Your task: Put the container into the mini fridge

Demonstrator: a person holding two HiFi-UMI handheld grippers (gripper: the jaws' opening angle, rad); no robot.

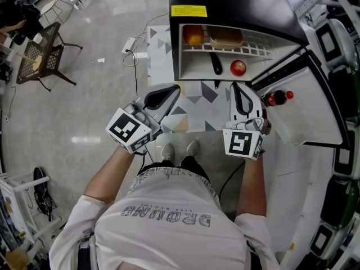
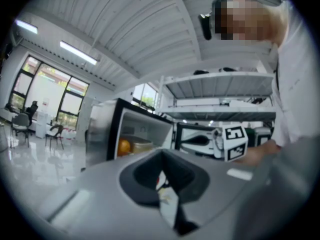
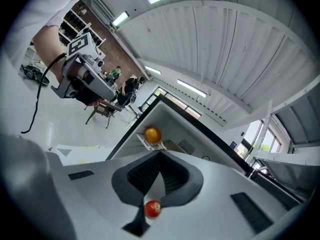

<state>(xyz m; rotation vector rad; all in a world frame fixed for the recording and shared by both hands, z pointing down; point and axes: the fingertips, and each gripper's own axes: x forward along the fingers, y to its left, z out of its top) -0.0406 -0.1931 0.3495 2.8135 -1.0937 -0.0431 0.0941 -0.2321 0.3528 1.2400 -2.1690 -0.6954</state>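
The black mini fridge [image 1: 230, 4] stands open in front of me, its door [image 1: 306, 114] swung out to the right. A tan lidded container [image 1: 225, 36] rests on the wire shelf [image 1: 256, 50] inside, beside an orange [image 1: 193, 34]; the container [image 2: 141, 145] also shows in the left gripper view. A red apple [image 1: 238, 67] lies on the fridge floor below. My left gripper [image 1: 174, 89] hangs shut and empty, short of the opening on its left. My right gripper [image 1: 236, 86] is shut on nothing, just in front of the apple [image 3: 152, 209].
A red-capped dark bottle [image 1: 277, 98] sits in the door pocket. A black object [image 1: 216, 63] lies left of the apple. A metal chair [image 1: 39, 55] stands far left, with a power strip and cable [image 1: 130, 46] on the floor. The fridge stands on a patterned mat [image 1: 160, 55].
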